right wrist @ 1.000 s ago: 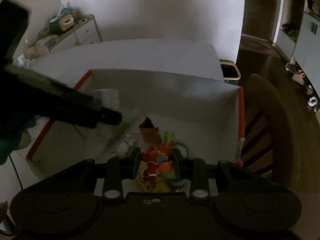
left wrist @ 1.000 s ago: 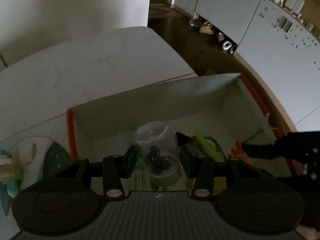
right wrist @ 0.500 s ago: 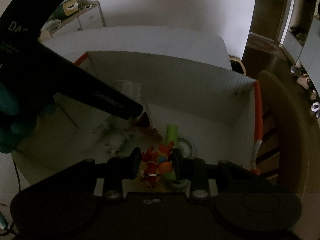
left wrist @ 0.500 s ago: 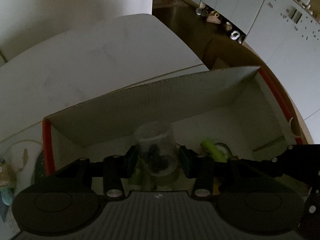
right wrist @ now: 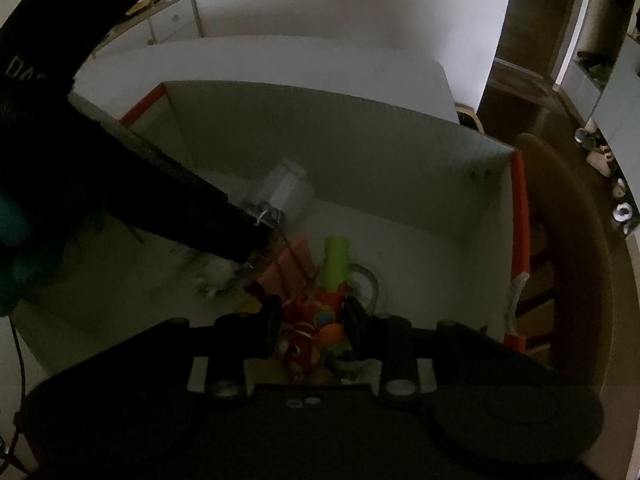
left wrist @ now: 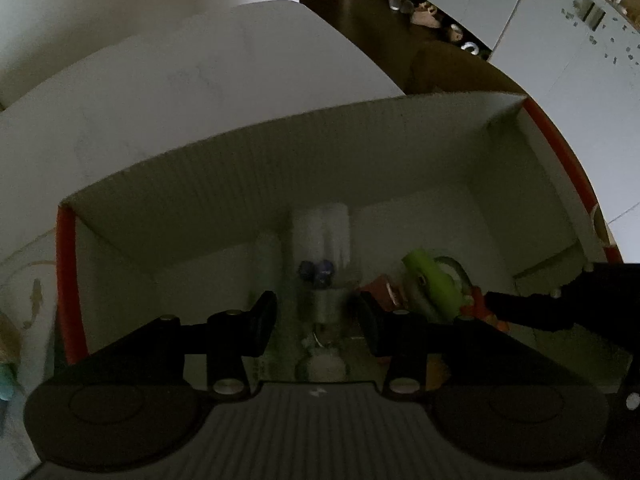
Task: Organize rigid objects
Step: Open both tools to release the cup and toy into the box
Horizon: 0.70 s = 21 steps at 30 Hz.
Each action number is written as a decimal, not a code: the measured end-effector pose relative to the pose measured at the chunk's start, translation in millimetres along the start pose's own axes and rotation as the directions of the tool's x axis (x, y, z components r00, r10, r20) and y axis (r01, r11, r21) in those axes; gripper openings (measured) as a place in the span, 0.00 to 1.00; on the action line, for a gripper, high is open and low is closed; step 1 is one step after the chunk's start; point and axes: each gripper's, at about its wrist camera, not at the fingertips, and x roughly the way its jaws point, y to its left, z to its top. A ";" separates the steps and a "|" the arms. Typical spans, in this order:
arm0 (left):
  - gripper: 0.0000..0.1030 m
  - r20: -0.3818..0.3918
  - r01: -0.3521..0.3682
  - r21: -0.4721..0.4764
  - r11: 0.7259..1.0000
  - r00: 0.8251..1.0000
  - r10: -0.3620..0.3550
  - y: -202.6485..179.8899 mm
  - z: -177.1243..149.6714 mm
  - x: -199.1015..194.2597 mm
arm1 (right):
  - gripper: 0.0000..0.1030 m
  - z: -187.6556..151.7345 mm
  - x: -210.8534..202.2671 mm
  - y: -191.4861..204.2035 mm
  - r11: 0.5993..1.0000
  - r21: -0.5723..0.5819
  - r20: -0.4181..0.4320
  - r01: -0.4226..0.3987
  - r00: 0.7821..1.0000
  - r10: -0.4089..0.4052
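Inside box (left wrist: 280, 168), clear jar (left wrist: 322, 240) blurred, dim.

Both grippers have sunk deeper into the white cardboard box (left wrist: 280, 168); the clear plastic jar (left wrist: 324, 240) now seemingly lies free, blurred.

The right gripper (right wrist: 310, 320) occupied the 6 o'clock sector, its jaws closed on a red and orange toy (right wrist: 316, 336). A white cardboard box (right wrist: 340, 136) with orange-edged side walls stood on the white desk (right wrist: 320, 60). A lime-green cylinder (right wrist: 335, 258) lay inside the box, directly at 12 o'clock from the toy. A transparent jar (right wrist: 286, 190) stood tilted toward 11 o'clock, against the far wall. The left gripper (right wrist: 244, 242) entered from 9 o'clock, its dark body crossing the box's left wall; the state of its jaws could not be determined. A brown chair (right wrist: 572, 240) stood at 3 o'clock.
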 end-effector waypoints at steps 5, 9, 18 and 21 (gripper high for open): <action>0.43 0.012 0.007 0.007 1.000 1.000 -0.007 -1.4 -8.3 -6.5 | 0.34 -0.6 -0.5 -2.0 1.000 0.012 -0.006 0.000 1.000 0.000; 0.43 0.039 0.007 0.012 1.000 0.999 -0.007 -1.8 -13.4 -16.4 | 0.37 2.3 -3.4 -1.5 1.000 0.018 0.005 -0.002 1.000 0.002; 0.47 0.114 0.032 -0.020 0.999 0.993 -0.030 7.1 -29.0 -51.8 | 0.50 -3.2 -19.0 1.0 0.999 0.029 0.035 -0.013 0.999 0.012; 0.54 0.151 0.044 -0.035 0.998 0.988 -0.038 12.8 -34.3 -67.4 | 0.54 -3.6 -27.3 -0.5 0.998 0.046 0.052 -0.033 0.998 0.031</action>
